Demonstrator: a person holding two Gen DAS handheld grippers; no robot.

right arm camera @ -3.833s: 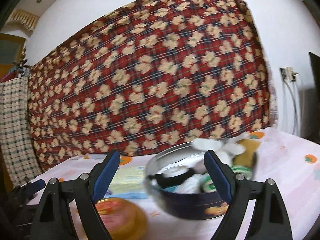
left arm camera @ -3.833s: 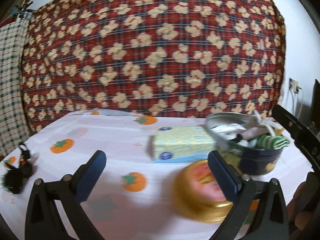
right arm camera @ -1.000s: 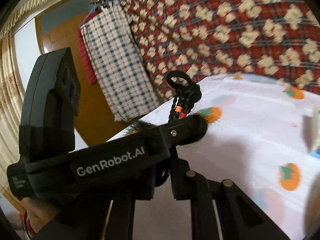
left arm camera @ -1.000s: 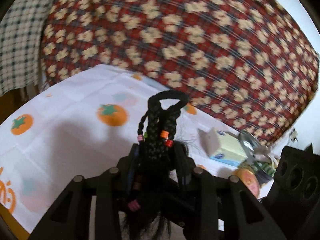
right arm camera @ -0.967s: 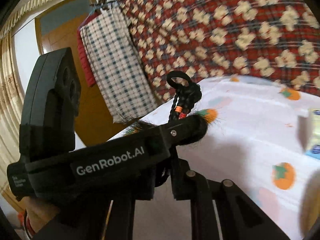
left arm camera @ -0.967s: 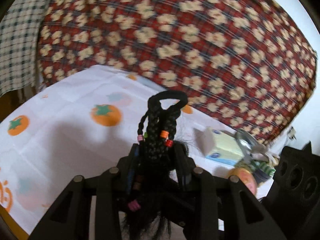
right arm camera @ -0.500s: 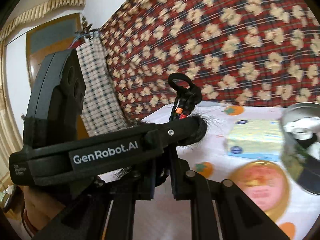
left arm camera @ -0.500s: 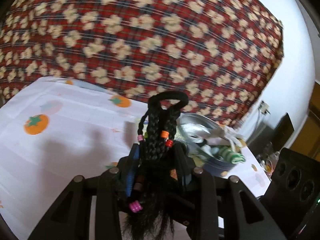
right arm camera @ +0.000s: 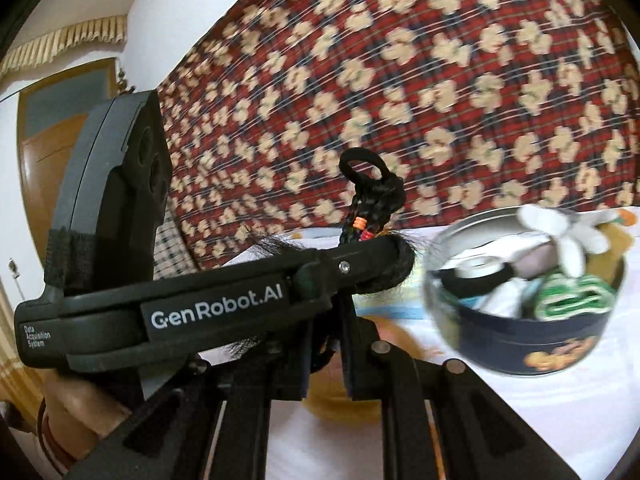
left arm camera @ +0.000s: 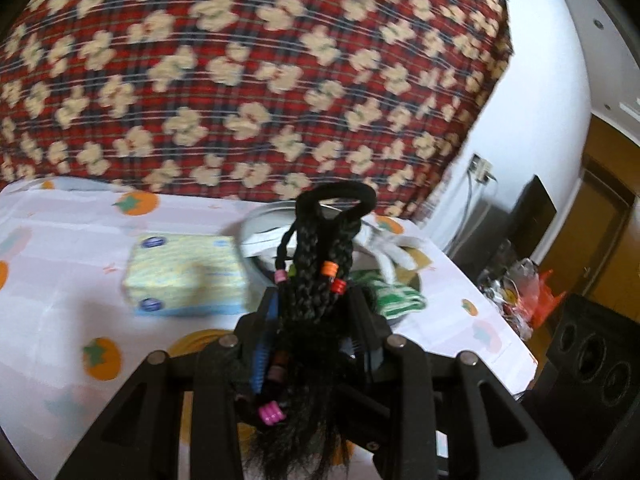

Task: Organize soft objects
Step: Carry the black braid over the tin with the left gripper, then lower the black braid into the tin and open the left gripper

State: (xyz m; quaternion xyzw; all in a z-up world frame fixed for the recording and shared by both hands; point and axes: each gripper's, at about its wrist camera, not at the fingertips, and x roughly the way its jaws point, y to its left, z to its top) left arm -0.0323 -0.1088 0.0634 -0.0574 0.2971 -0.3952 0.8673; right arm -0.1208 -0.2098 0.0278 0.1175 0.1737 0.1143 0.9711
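Left wrist view: left gripper (left arm camera: pixel 312 320) points slightly down over the table (left arm camera: pixel 48 320), jaws narrowed and clamped on a black braided hairpiece (left arm camera: pixel 316 276). Its elastic loop sticks up past the fingertips, coloured beads sit on the braids, and loose hair hangs back toward the camera. Beyond it, a round tin (left arm camera: pixel 256 224) stands on the persimmon-print cloth, mostly hidden behind the braids. A white glove (left arm camera: pixel 394 250) and a green striped cloth (left arm camera: pixel 396 296) show at its right side. A yellow-blue tissue pack (left arm camera: pixel 184 280) lies just left of the tin. An orange lid (left arm camera: pixel 192 342) sits nearer, partly covered by the gripper.

Right wrist view: right gripper (right arm camera: pixel 326 356) has its jaws clenched on the lower strands of the same hairpiece (right arm camera: pixel 374 204). The left gripper's body (right arm camera: pixel 200 300) crosses in front, the person's hand (right arm camera: pixel 76 404) gripping its handle at lower left. The dark blue tin (right arm camera: pixel 536 344) is to the right, blurred, holding the white glove (right arm camera: pixel 560 240), green striped cloth (right arm camera: pixel 568 296), and black and white items I cannot identify.
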